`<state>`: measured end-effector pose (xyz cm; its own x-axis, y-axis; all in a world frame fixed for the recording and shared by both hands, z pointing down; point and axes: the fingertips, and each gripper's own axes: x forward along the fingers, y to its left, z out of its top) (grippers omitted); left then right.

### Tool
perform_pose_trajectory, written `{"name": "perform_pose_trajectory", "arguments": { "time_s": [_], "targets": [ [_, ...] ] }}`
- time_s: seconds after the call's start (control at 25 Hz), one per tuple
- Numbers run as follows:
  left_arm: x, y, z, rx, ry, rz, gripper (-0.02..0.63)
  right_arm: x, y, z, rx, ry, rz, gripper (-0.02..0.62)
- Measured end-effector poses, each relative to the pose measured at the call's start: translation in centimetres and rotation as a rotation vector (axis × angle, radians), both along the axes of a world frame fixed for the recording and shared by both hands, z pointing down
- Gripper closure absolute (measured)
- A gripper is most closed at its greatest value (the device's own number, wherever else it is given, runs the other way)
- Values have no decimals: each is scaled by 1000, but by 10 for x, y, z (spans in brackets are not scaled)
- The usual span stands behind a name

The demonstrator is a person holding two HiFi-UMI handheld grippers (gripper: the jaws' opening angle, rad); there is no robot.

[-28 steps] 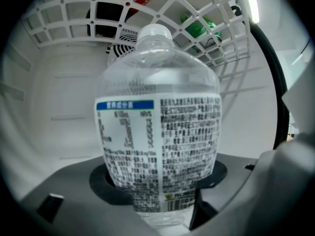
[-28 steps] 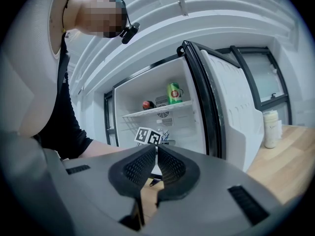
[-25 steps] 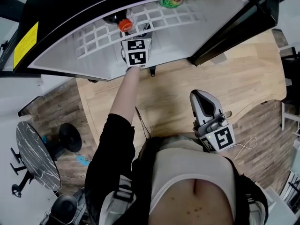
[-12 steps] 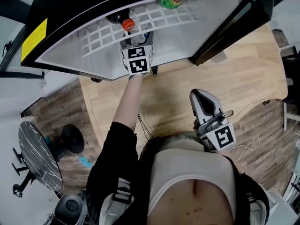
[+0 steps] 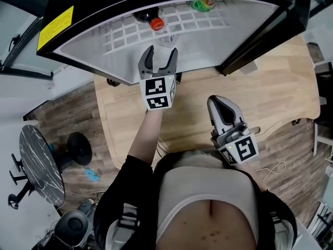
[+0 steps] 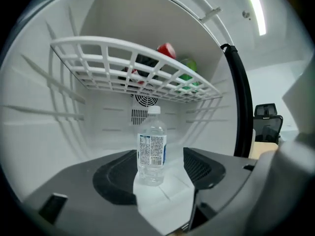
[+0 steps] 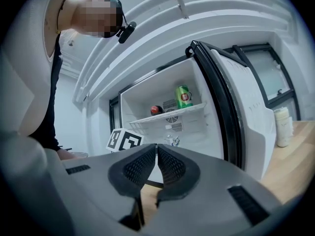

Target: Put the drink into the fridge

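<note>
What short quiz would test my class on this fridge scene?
1. True or false: the left gripper grips the water bottle.
2. What stands on the wire shelf? A a green can and a red-capped bottle; B a milk carton; C nothing.
3. Fill in: the right gripper has its jaws ___.
Key: 1 false: its jaws, just closed slightly, are apart, nothing between them; the bottle stands free. 2 A. 3 shut.

I count one clear plastic water bottle (image 6: 151,146), one red-capped dark bottle (image 6: 166,49), one green can (image 7: 183,96), one white wire shelf (image 6: 88,44).
</note>
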<state>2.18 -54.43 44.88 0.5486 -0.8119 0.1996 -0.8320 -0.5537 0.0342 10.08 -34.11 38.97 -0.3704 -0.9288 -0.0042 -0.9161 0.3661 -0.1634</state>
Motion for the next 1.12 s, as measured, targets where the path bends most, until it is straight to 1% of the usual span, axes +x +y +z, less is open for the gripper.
{"name": "perform_pose_trajectory", "arguments": {
  "time_s": [0.04,0.12,0.24,0.28,0.4,0.52,0.72,0.92,1.04,1.12],
  "targets": [
    [-3,6,-5,8,11,2,323,-2,-1,-1,4,-1,-5,560],
    [-8,17,-16,28,33,3,433,-8,-3,-3,14,-3,-17,560],
    [-18,33,-31,46,56,-4,500,-15,-4,-6,33,-10,-28,560],
    [-21,38,-34,49,60,-7,510,-18,-5,-7,40,-14,-31,560],
    [-33,56,-39,54,62,-11,576,-27,-5,-11,60,-27,-39,560],
    [-41,72,-37,43,59,2,592,-36,-3,-13,76,-33,-50,560],
    [-51,102,-41,16,83,25,592,-45,3,-19,96,-40,-64,560],
    [-48,128,-59,38,108,56,592,-43,13,-29,128,-37,-67,560],
    [-42,145,-71,64,116,73,592,-44,21,-37,147,-37,-84,560],
    [-38,159,-76,66,125,81,592,-45,29,-41,160,-37,-98,560]
  ]
}}
